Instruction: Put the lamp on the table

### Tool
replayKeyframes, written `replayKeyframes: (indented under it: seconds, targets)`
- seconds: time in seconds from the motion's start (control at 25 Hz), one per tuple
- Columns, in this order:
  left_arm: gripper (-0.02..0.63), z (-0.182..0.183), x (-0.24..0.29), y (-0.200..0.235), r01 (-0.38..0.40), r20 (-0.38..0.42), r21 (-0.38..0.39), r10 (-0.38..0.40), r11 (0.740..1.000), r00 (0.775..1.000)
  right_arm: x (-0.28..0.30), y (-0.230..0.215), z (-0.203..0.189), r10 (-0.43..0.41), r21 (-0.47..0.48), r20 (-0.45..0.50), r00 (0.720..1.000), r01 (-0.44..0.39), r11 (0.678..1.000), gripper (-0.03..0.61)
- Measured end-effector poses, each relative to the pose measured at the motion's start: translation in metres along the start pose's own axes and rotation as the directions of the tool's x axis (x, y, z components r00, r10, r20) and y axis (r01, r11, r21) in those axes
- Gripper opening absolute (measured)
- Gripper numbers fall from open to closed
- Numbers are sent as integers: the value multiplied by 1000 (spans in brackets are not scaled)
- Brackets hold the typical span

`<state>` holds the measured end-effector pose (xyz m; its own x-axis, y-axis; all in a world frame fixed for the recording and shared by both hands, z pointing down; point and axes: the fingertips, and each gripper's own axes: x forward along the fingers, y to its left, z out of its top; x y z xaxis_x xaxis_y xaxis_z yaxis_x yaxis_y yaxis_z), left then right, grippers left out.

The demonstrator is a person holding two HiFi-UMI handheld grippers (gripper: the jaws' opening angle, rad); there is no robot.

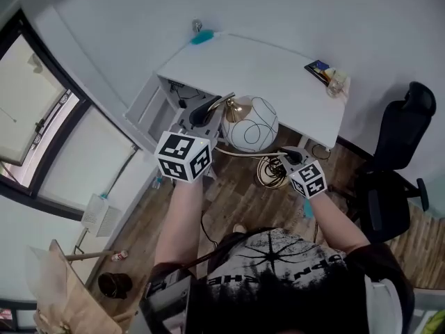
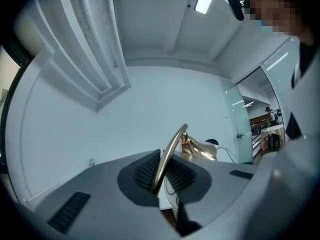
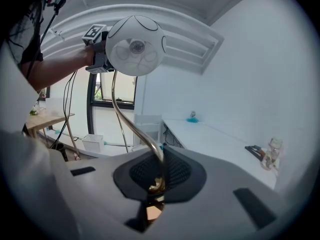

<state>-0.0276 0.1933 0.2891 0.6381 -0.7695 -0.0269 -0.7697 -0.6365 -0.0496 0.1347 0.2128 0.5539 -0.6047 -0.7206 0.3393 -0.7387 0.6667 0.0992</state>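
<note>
The lamp has a white globe shade (image 1: 250,124) with thin black lines, a curved brass stem (image 1: 226,103) and a round brass base (image 1: 272,170). I hold it in the air in front of the white table (image 1: 257,65). My left gripper (image 1: 207,110) is shut on the upper stem (image 2: 169,156) close to the brass socket (image 2: 200,149). My right gripper (image 1: 288,157) is shut on the lower stem (image 3: 131,125), just above the base. In the right gripper view the shade (image 3: 136,46) hangs high, with the left gripper (image 3: 98,54) beside it.
On the table lie a teal object (image 1: 201,37) at the far left, a dark flat item (image 1: 318,68) and a glass jar (image 1: 337,82) at the right end. A black office chair (image 1: 396,165) stands to the right, a white drawer unit (image 1: 149,106) to the left, and cables run over the wooden floor.
</note>
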Motion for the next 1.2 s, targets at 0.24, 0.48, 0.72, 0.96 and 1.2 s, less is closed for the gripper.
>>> replayKeyframes:
  seconds: [0.24, 0.48, 0.72, 0.96, 1.2]
  targets:
    - [29, 3, 18, 51, 28, 5, 27, -28, 999, 1000, 50, -5, 20, -33, 26, 8, 999, 33, 999, 20]
    - [29, -2, 27, 55, 51, 18, 72, -52, 996, 998, 68, -11, 16, -61, 42, 37, 997, 60, 997, 20]
    - [29, -2, 28, 122, 64, 15, 51, -64, 997, 998, 121, -1, 42, -82, 58, 8, 997, 82, 995, 20]
    - [29, -7, 33, 139, 59, 13, 46, -59, 997, 998, 140, -4, 44, -67, 63, 0, 998, 66, 996, 20]
    - [29, -12, 43, 166, 13, 16, 59, -14, 998, 1000, 172, -14, 50, -32, 53, 0, 999, 32, 998, 20]
